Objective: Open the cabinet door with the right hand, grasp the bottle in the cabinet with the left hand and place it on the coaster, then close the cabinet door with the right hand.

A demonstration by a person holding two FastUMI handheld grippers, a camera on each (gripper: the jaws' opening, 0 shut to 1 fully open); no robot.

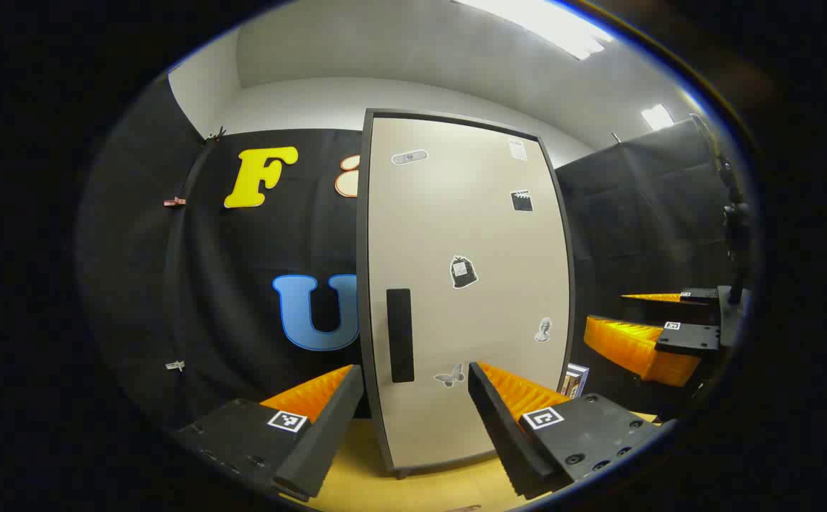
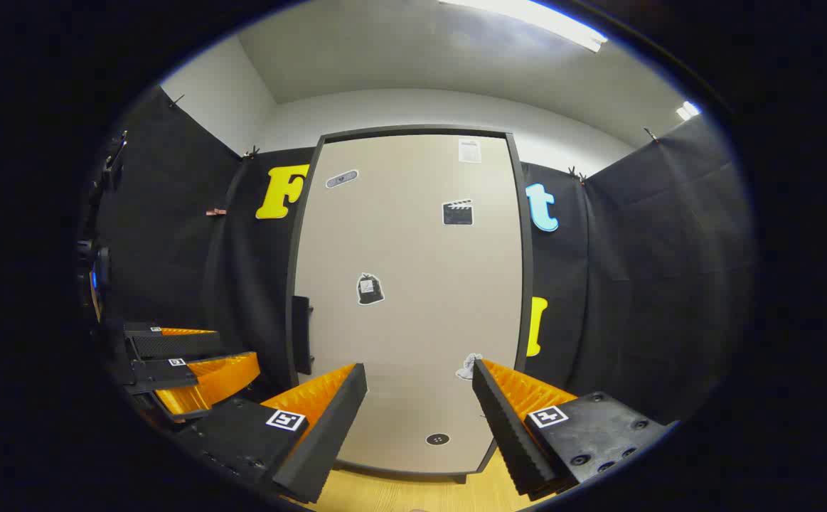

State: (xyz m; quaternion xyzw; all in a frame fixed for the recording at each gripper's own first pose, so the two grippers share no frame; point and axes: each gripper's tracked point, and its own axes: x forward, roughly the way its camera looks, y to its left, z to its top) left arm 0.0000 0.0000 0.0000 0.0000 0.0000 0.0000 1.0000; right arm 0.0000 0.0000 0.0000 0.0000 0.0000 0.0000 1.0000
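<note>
Right gripper (image 2: 419,387): fingers spread, grasping nothing, facing the shut door (image 2: 413,284) from near. Left gripper (image 1: 413,387): fingers likewise released, empty, aimed at the same door, bench (image 1: 427,491) below.

Step in hand — the first one, opening; door not yet touched. Judged next move: right fingers shift toward the dark handle (image 2: 302,334) at the door's left edge, close on it and pull outward.

Hidden: bottle presumably behind the door — cannot confirm. Coaster not made out. Small thing beside the cabinet's foot, in the left gripper view, unclear.
</note>
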